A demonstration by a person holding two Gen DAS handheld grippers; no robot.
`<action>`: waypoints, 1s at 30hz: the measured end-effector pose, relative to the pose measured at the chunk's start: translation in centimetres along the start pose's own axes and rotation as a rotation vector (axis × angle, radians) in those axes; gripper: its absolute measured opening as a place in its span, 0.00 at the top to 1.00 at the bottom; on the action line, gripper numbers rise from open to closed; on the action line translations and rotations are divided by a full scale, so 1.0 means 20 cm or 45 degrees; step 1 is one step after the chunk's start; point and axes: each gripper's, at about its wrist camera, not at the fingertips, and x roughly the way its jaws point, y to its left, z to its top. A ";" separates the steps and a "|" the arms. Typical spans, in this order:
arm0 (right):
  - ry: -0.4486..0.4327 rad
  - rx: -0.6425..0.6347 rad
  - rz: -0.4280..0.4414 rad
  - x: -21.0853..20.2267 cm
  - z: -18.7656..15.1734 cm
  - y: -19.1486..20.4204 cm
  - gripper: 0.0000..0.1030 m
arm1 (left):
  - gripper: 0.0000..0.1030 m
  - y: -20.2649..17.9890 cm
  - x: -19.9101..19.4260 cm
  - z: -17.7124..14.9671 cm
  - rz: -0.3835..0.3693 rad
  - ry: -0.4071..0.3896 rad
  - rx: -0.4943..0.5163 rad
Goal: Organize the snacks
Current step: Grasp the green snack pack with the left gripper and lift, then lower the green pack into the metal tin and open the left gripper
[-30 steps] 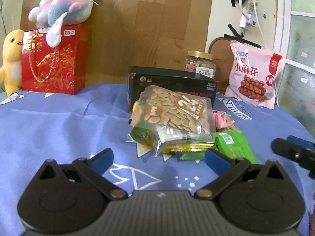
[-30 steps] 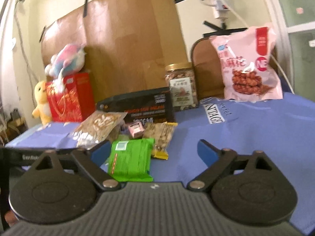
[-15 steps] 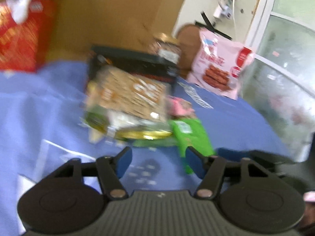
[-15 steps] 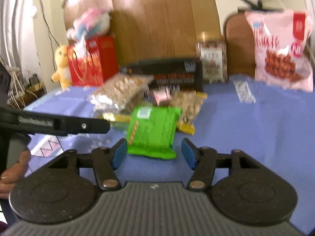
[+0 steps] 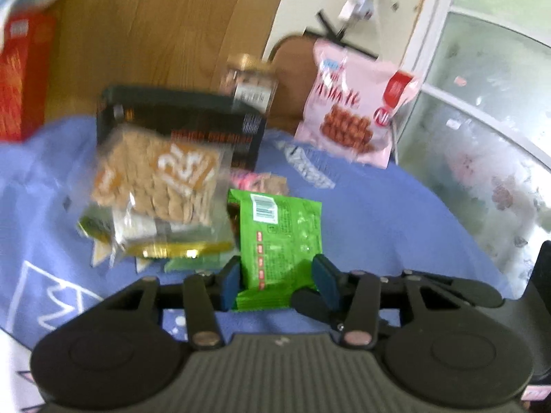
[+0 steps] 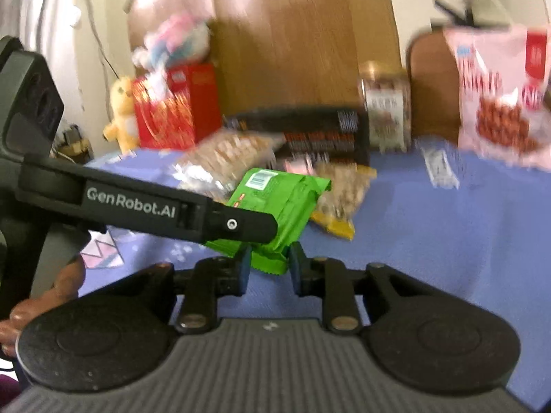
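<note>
— Where is the black two-finger left gripper with blue pads (image 5: 277, 280)?

— Low and pointing forward, its jaws narrowed but parted. From the right wrist view its long black body (image 6: 144, 203) reaches in from the left, with the person's bare hand (image 6: 41, 304) under it.

— And the matching black right gripper (image 6: 267, 268)?

— Also low, jaws drawn closer together than the left pair.

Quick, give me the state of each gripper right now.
Left gripper: part open, fingers on either side of the green snack packet; a firm grip cannot be told.
Right gripper: closing around the same packet's near edge; grip cannot be told.
</note>
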 end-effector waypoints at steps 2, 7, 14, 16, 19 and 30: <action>-0.048 -0.024 -0.012 -0.02 0.00 0.02 0.74 | 0.58 -0.04 -0.05 0.01 0.017 -0.030 0.036; -0.146 -0.006 -0.020 -0.01 0.10 0.02 0.74 | 0.58 -0.10 -0.13 0.13 0.056 -0.127 0.093; -0.167 -0.039 0.018 0.20 0.36 0.02 0.74 | 0.58 0.01 -0.05 0.50 0.067 -0.190 0.060; -0.138 -0.017 0.030 0.32 0.44 -0.03 0.73 | 0.58 0.09 0.03 0.61 0.082 -0.176 0.025; -0.071 0.036 0.040 0.52 0.53 -0.13 0.73 | 0.60 0.20 0.19 0.73 0.103 -0.125 -0.029; 0.020 0.062 -0.032 0.86 0.54 -0.22 0.70 | 0.59 0.46 0.54 0.83 0.117 -0.024 -0.146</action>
